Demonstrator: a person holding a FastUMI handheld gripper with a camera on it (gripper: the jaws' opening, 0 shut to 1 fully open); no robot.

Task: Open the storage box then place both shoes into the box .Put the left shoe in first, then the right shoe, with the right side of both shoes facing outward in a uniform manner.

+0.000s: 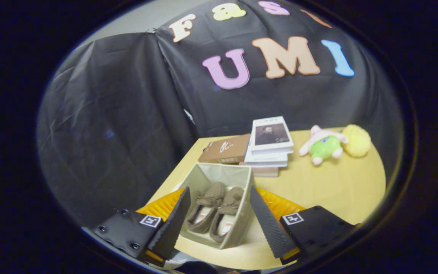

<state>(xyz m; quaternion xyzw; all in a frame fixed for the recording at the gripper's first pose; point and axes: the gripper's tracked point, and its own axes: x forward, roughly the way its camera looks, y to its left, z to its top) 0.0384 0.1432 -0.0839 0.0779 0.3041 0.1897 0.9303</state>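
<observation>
- Grey fabric storage box (219, 179) stands open on the wooden table (325, 186), and every place below is told from it.
- Inside the box lie two brown shoes side by side, the left shoe (207, 207) and the right shoe (227, 213); which is which is hard to judge, and the near wall hides their heels.
- Gripper (219, 222) hovers above the box, its fingers spread wide to either side, holding nothing.
- Beyond the box rest a brown book (224, 149) and a stack of books (270, 146), the lowest volumes mostly covered.
- Further beyond, past the stack, lie a plush toy (323, 145) and a yellow plush ball (356, 140), touching.
- Something orange and ribbed (280, 203) shows beside the box, largely hidden by the fingers.
</observation>
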